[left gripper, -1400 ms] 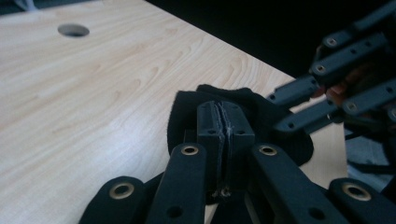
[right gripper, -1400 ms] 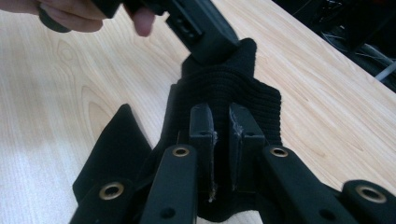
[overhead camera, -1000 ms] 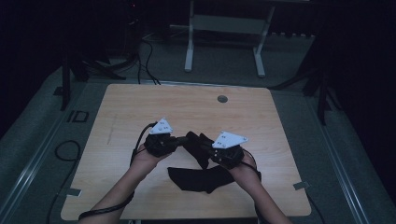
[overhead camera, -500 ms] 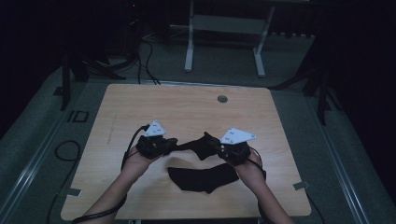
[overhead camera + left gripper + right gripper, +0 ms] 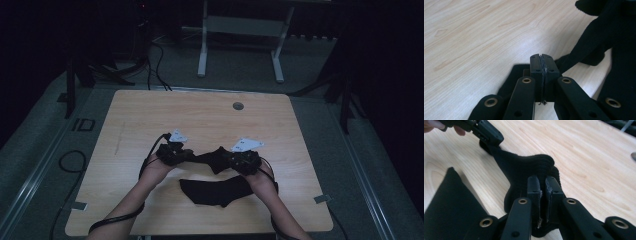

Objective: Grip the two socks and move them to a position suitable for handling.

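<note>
I count two black socks on the table and two grippers, one in each of my hands.

One sock is stretched between my grippers, hanging just above the wood, well toward my side of the table. The other sock lies flat on the tabletop, just nearer to me than the held one, between my forearms.

My left gripper has its jaws pressed right together, pinching a thin edge of the held sock; in the left gripper view the pads meet with only a sliver of fabric in the seam, and the cloth runs off up to the right.

My right gripper is nearly closed, jaws clamped on a thicker fold at the sock's other end; in the right gripper view the knit bunches around the pads and stretches away to my left gripper at the top left.
</note>
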A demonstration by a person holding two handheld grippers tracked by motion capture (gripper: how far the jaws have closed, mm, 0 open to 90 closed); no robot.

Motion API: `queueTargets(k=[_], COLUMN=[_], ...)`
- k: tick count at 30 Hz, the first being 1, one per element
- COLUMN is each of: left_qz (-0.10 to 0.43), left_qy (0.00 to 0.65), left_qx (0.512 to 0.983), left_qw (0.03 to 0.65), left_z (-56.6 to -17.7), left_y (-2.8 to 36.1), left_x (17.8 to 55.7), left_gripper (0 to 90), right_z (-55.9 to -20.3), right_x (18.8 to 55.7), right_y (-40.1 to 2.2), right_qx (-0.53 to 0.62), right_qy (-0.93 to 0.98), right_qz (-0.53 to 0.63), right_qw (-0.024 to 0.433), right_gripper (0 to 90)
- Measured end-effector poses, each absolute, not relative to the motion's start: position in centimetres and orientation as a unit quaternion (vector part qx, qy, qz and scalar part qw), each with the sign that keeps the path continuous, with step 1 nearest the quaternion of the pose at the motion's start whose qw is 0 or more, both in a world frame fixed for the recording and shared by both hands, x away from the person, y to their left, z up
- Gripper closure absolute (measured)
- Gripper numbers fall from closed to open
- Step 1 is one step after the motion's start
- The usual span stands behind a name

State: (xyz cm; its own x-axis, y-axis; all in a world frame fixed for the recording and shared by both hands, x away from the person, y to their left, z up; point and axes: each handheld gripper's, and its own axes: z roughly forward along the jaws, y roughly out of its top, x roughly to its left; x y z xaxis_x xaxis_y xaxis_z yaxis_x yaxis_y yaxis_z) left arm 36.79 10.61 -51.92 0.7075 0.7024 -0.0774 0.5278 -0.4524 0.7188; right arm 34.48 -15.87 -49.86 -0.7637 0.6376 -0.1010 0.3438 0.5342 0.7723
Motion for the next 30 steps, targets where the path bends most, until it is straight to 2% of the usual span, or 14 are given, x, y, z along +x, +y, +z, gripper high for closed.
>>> queueTargets(k=[6,11,14,17,21,23,25,26,30], left_qz=[0.135,0.145,0.149,0.140,0.109,0.105,0.099,0.104,0.119], left_qy=[0.350,0.333,0.327,0.329,0.346,0.356,0.366,0.370,0.372], left_qx=[0.849,0.855,0.858,0.866,0.872,0.869,0.864,0.860,0.853], left_qw=[0.372,0.370,0.367,0.350,0.330,0.328,0.332,0.335,0.347], left_z=[-50.0,-47.0,-45.6,-46.1,-49.3,-50.6,-51.3,-51.4,-51.3], left_y=[10.6,11.7,12.3,12.0,11.1,10.7,10.6,10.6,11.0], left_x=[35.6,33.0,31.8,32.6,35.4,36.4,37.1,37.2,37.3], left_gripper=[88.8,88.8,88.6,88.6,87.9,84.9,71.2,67.7,64.4], right_z=[-49.0,-46.9,-46.1,-46.3,-48.1,-49.1,-49.9,-50.3,-51.3], right_x=[34.2,32.3,30.9,30.7,32.1,33.0,33.8,34.3,36.0], right_y=[-16.2,-15.8,-15.8,-15.5,-15.1,-14.8,-14.8,-14.8,-15.0], right_qx=[0.286,0.255,0.241,0.241,0.265,0.274,0.284,0.290,0.316], right_qy=[0.847,0.844,0.839,0.842,0.848,0.854,0.857,0.857,0.855], right_qz=[0.403,0.424,0.448,0.443,0.420,0.402,0.390,0.381,0.361], right_qw=[0.196,0.205,0.193,0.190,0.182,0.183,0.183,0.191,0.197], right_gripper=[83.6,83.5,83.5,83.5,83.6,83.6,83.6,83.6,83.6])
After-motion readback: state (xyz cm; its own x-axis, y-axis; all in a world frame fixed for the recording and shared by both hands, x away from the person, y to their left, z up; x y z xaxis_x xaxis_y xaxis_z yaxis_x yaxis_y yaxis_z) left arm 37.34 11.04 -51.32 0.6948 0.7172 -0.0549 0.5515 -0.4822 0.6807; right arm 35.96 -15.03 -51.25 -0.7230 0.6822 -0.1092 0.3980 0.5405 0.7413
